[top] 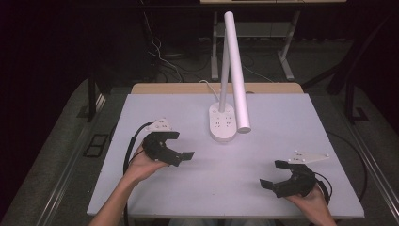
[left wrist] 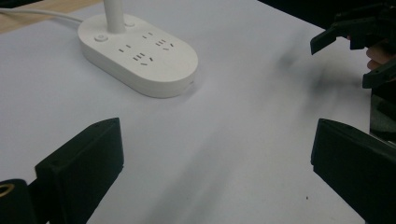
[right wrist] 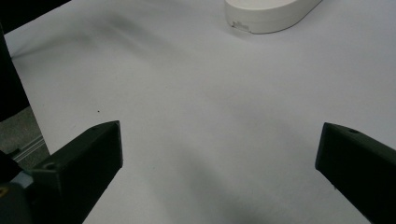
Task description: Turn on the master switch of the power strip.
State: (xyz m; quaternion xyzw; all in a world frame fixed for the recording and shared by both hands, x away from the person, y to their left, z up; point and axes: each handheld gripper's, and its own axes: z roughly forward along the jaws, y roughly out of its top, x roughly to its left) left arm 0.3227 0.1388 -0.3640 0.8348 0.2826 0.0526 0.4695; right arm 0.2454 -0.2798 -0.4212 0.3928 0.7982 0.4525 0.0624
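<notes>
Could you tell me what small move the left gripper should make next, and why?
Probably ease the left gripper forward toward the white lamp base. Its jaws stand wide open and hold nothing, and the base lies just ahead on the table, nearer to it than to the right gripper.

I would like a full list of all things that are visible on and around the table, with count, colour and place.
lamp: one, white, its oval base with sockets stands at the table's far middle, its tube head slants over it.
lamp cable: one, white, runs off the far edge.
table: one, pale top, centre.
desk legs: pale, on the floor behind.
left gripper: one, black, open, near left of the base.
right gripper: one, black, open, near right.
hands: two, each holding a gripper, bottom edge.
</notes>
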